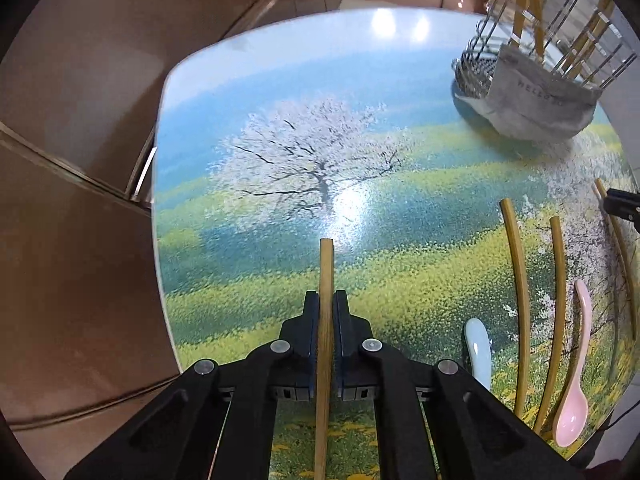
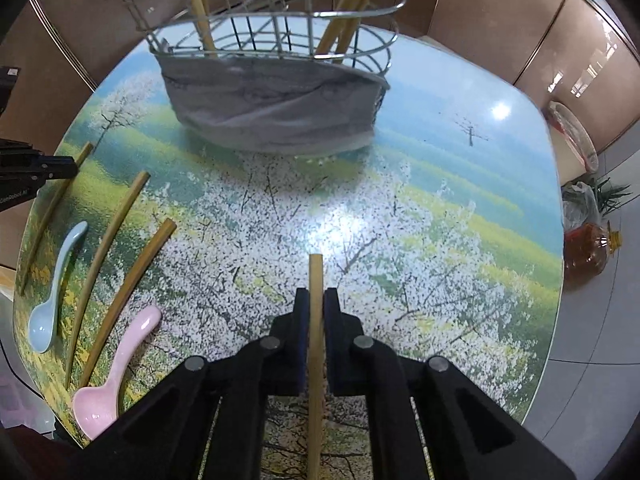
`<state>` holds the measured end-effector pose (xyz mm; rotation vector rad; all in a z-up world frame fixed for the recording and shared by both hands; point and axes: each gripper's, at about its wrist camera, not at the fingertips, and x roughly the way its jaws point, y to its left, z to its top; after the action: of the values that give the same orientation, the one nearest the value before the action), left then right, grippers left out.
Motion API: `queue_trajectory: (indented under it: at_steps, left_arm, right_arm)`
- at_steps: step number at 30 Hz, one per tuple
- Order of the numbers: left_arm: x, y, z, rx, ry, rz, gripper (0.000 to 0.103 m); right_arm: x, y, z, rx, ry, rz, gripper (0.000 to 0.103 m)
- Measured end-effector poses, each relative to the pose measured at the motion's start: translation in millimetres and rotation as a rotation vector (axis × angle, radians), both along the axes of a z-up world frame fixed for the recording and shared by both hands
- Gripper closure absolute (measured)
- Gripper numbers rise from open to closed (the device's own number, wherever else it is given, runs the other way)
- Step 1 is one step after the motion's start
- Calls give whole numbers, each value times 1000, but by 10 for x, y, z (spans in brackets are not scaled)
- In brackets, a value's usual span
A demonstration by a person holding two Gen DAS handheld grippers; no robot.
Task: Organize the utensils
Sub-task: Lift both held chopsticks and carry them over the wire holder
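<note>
A: What is the left gripper [image 1: 327, 304] doing?

B: Its jaws are pinching a wooden chopstick [image 1: 325, 320], which is pointing forward above the bench [image 1: 280, 80].

A: And the right gripper [image 2: 316, 302]?

B: Its jaws are likewise pinching a second chopstick [image 2: 315, 320], which is pointing toward the wire utensil basket [image 2: 280, 40].

A: Where is the basket standing?

B: It is standing at the far side of the bench, with a grey cloth [image 2: 272, 112] wrapping its lower part. Several chopsticks are leaning upright inside it.

A: What is lying loose?

B: Two loose chopsticks [image 2: 124, 296] are lying side by side, with a third farther left. A pale blue spoon [image 2: 54, 296] and a pink spoon [image 2: 112, 376] are lying beside them, bowls toward the near edge.

A: Describe the surface and room.

B: The bench top is glossy, printed with a blossoming tree over green and yellow fields, and is reflecting ceiling lights. Brown cabinet panels [image 2: 520, 20] are surrounding it. An oil bottle [image 2: 588, 252] and a plastic bag [image 2: 580, 204] are sitting on the tiled floor [image 2: 592, 380].
</note>
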<state>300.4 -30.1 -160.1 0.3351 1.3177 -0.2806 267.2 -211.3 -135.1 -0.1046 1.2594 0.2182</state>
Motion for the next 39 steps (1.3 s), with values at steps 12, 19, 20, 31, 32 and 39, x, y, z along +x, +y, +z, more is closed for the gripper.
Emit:
queue_trajectory:
  at_steps: [12, 19, 20, 31, 32, 39]
  left_arm:
    - [-717, 421, 873, -132, -253, 98, 96]
    - [-1059, 825, 1359, -203, -382, 156, 96]
    - [-1124, 864, 1435, -209, -404, 162, 96]
    - [-1550, 1118, 2322, -315, -611, 207, 96]
    - [-1549, 1105, 2425, -336, -628, 205, 96]
    - [-1333, 873, 2972, -505, -731, 192, 96]
  right_arm:
    - [-1048, -160, 924, 94, -367, -44, 97]
    - [-1549, -244, 1328, 140, -526, -68, 97]
    - [-1599, -232, 1378, 142, -545, -71, 97]
    - [-2045, -98, 2239, 159, -789, -60, 97]
    - [-2029, -87, 2354, 162, -817, -58, 97]
    - [-1746, -20, 2875, 209, -959, -39, 97]
